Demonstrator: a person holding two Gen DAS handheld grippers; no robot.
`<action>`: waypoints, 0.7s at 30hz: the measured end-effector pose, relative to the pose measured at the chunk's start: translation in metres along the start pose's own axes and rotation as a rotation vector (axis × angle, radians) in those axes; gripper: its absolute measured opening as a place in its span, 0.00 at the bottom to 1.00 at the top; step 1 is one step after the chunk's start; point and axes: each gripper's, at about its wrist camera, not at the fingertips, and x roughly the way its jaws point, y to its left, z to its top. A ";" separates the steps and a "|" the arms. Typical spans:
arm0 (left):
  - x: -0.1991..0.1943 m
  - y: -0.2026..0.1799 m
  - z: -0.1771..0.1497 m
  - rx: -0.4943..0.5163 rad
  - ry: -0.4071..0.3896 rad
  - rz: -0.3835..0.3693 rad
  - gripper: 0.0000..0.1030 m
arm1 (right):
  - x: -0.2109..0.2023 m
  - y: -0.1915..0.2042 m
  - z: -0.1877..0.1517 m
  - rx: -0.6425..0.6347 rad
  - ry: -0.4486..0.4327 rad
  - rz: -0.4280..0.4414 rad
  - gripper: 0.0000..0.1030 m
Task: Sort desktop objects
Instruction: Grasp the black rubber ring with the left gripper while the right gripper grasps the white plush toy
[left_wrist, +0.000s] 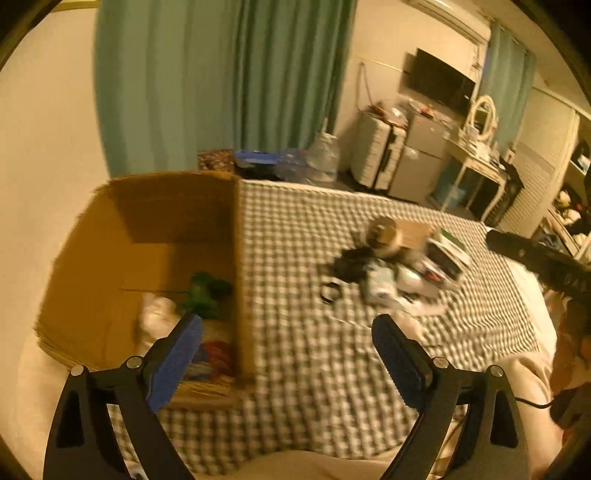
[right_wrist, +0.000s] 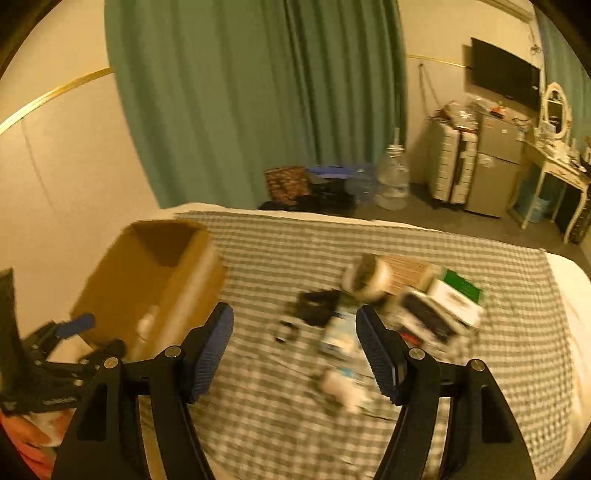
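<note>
An open cardboard box (left_wrist: 155, 229) stands on the left of a green-checked cloth (left_wrist: 295, 369); inside lie a green item (left_wrist: 205, 293), a white item (left_wrist: 159, 314) and some colourful things. A blurred pile sits on the cloth to the right: a tape roll (left_wrist: 384, 236), black items (left_wrist: 351, 266), white boxes (left_wrist: 447, 251). My left gripper (left_wrist: 288, 325) is open and empty above the box's right wall. My right gripper (right_wrist: 295, 317) is open and empty over the cloth, just short of the pile (right_wrist: 388, 314). The box (right_wrist: 147, 280) and the left gripper (right_wrist: 70, 332) show at its left.
Teal curtains (left_wrist: 221, 81) hang behind the table. On the floor beyond are a clear water jug (right_wrist: 393, 181), bags, a white suitcase (right_wrist: 450, 166) and a small fridge (right_wrist: 495, 166). A TV (right_wrist: 506, 77) is on the wall, a vanity desk at far right.
</note>
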 end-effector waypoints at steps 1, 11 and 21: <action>0.004 -0.009 -0.004 -0.002 0.012 -0.007 0.93 | 0.000 -0.006 -0.006 0.000 0.003 -0.003 0.67; 0.084 -0.077 -0.034 0.088 0.088 0.187 0.93 | 0.059 -0.033 -0.057 -0.080 0.111 0.019 0.67; 0.182 -0.063 -0.033 -0.006 0.202 0.237 0.93 | 0.153 -0.067 -0.089 -0.008 0.306 0.098 0.67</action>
